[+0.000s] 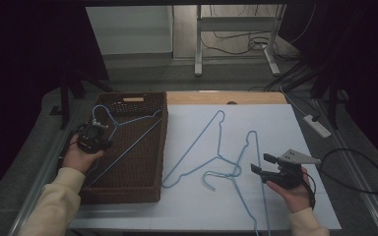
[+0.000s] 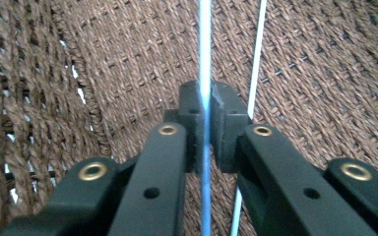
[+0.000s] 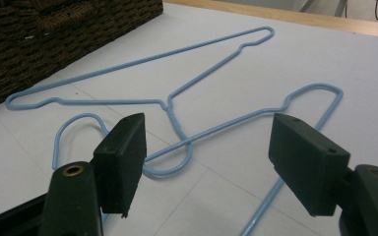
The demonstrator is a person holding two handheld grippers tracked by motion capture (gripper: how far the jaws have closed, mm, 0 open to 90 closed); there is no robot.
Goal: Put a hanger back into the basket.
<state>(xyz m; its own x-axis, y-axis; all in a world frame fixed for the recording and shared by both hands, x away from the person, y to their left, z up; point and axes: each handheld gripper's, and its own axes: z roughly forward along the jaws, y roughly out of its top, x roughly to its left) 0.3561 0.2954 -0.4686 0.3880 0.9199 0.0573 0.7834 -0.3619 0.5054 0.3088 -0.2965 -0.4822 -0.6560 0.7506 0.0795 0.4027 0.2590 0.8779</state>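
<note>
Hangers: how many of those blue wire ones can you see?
3. One hanger lies across the basket, its wire between the left gripper jaws. The other two overlap on the white table: one nearer the basket, one by the right gripper.

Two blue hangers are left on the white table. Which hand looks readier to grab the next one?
Probably the right. The right gripper hangs open just beside the two hangers on the table. The left gripper is over the wicker basket, its jaws around the wire of a hanger in the basket.

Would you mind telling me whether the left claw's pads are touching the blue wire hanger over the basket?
Touching: in the left gripper view, the left claw pinches the blue wire hanger.
</note>
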